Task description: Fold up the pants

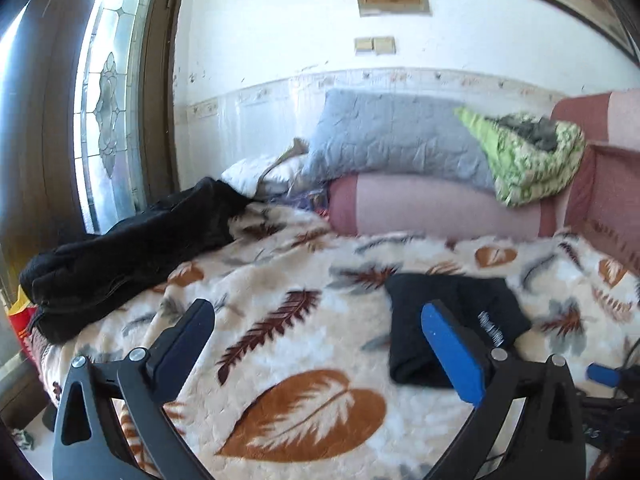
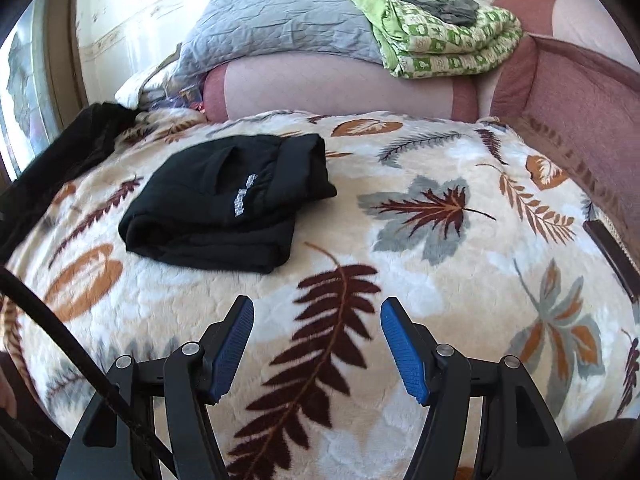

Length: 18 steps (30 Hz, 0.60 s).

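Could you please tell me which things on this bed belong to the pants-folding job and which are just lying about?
Job: folded black pants; black garment pile; leaf blanket.
Lying about: grey pillow; green quilt; pink bolster.

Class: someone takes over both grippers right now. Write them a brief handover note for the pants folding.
Left gripper: open, empty.
Right gripper: open, empty, above the leaf blanket.
Folded black pants: compact bundle on the blanket, nothing touching it.
Black garment: unfolded heap at the bed's left edge.
Done: one pair looks folded.
Left: probably the heap next, if it is pants; I cannot tell.
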Motion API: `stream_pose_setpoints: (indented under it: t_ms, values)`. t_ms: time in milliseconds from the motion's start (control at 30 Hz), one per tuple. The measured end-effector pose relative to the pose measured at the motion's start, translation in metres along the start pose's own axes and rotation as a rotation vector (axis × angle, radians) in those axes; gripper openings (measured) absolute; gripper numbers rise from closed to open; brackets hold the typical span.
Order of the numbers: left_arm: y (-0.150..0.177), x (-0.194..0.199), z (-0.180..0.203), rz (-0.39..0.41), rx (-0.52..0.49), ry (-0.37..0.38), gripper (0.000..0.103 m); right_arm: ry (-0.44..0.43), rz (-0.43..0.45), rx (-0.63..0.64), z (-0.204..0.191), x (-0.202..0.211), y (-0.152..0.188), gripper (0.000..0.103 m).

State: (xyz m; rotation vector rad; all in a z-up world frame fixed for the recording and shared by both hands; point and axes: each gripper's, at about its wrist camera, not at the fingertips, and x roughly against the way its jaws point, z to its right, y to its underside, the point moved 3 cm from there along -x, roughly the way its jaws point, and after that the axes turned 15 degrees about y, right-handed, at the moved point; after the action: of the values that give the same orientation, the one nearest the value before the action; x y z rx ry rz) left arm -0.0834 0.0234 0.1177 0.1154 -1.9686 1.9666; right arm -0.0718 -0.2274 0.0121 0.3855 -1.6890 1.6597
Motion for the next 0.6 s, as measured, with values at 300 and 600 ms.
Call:
stream_pose_setpoints:
  t_ms: [300, 600]
  values:
    - [-0.002, -0.034, -0.015, -0.108, 0.07, 0.017, 0.103, -0.132, -0.034, -0.008, -0.032, -0.016, -0.061, 0.071]
    - [0.028, -0.047, -0.059, -0.19, 0.157, -0.044, 0.103, -0.057, -0.129, 0.156, -0.114, -0.071, -0.065, 0.077]
